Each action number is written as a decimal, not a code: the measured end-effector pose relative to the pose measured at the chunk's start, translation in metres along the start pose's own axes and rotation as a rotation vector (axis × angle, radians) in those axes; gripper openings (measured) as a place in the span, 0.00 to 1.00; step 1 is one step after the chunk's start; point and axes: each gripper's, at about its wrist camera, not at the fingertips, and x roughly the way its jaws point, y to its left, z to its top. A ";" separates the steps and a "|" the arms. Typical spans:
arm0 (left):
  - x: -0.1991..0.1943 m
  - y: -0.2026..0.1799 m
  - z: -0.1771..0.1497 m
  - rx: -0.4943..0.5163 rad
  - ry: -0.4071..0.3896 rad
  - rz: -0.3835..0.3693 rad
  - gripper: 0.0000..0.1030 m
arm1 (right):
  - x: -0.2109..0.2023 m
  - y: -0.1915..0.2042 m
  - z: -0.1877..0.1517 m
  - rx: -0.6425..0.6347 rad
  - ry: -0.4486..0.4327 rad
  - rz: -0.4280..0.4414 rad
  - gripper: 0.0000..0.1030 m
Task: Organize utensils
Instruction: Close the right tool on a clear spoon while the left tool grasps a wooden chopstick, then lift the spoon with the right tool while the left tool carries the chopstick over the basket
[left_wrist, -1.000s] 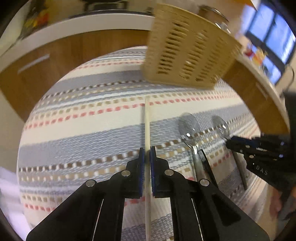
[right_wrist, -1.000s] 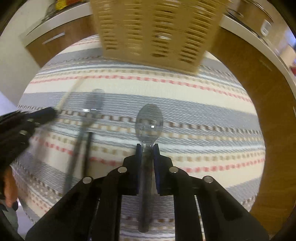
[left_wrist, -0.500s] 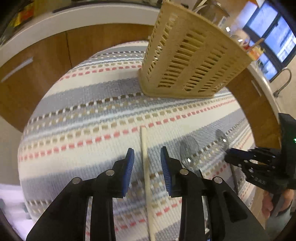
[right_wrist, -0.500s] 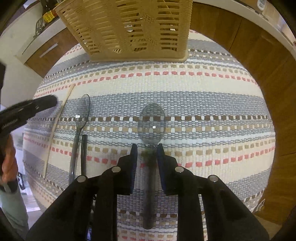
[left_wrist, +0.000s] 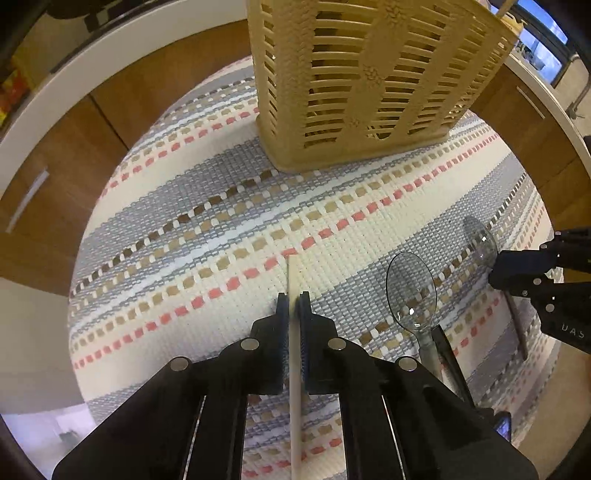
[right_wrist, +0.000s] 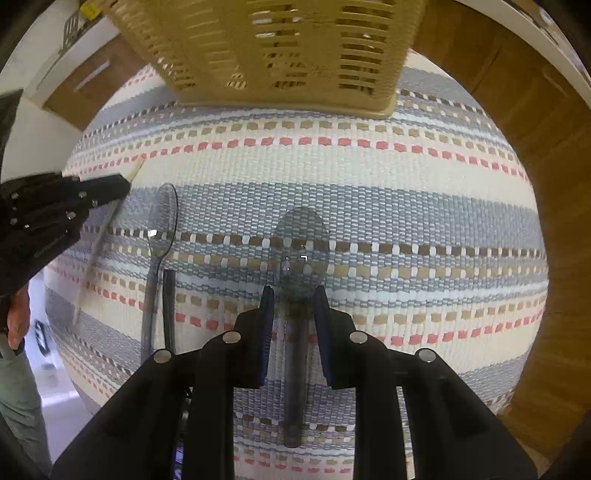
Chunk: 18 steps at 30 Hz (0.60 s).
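Observation:
My left gripper is shut on a pale wooden chopstick that lies on the striped woven mat. My right gripper is open, its jaws on either side of the handle of a clear grey plastic spoon lying on the mat. A second clear spoon and a dark stick lie side by side between the two grippers. A beige slotted utensil basket stands at the far side of the mat; it also shows in the right wrist view.
Wooden cabinet fronts with a white countertop edge curve around the mat. The left gripper shows at the left of the right wrist view, and the right gripper shows at the right of the left wrist view.
My left gripper opened, then shut again on the chopstick closer to its tip. My right gripper opened and let go of the spoon handle. Both moved closer to the basket.

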 end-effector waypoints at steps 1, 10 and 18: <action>0.000 -0.002 -0.002 -0.011 -0.013 0.000 0.03 | 0.002 0.002 0.005 -0.005 -0.001 -0.002 0.10; -0.049 0.008 -0.037 -0.094 -0.247 -0.103 0.03 | -0.025 -0.001 -0.004 0.004 -0.165 0.160 0.10; -0.122 0.003 -0.043 -0.130 -0.520 -0.147 0.03 | -0.088 0.018 -0.031 -0.090 -0.463 0.197 0.10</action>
